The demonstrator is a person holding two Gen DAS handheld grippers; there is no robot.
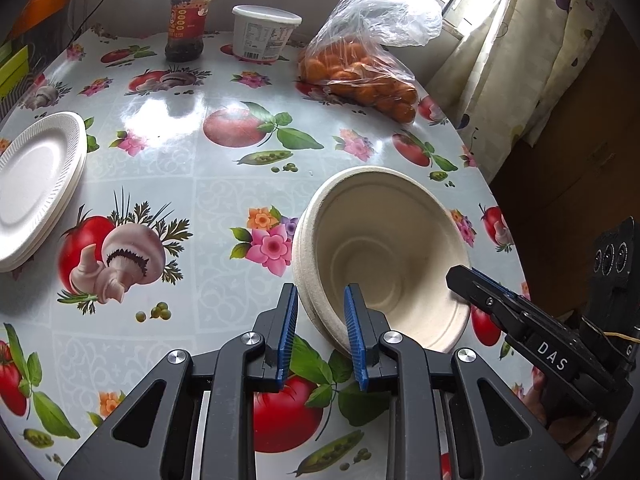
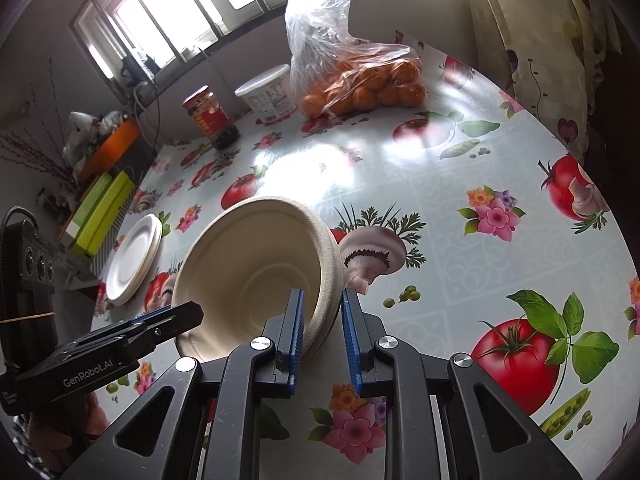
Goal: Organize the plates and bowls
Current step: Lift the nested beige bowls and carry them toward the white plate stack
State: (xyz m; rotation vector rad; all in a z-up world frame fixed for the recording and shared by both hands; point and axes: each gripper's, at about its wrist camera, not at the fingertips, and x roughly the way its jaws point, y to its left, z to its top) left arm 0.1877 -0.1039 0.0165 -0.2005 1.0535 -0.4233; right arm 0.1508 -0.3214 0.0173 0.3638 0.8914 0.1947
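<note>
The tilted bowl (image 1: 380, 256) is pinched by its rim between both hand-held grippers, left (image 1: 322, 304) and right (image 2: 322, 308), each nearly closed on it.

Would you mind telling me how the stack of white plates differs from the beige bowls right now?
The stack of white plates lies flat on the tablecloth, untouched; the beige bowls are tilted, with both grippers clamped on the rim at opposite sides. The plates are shallow, bright white, with ribbed rims; the bowls are deep, off-white and matte. Both look disposable and are nested in stacks.

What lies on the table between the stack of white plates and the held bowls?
Nothing: between the white plates and the bowls, the left wrist view shows only the bare printed tablecloth.
</note>
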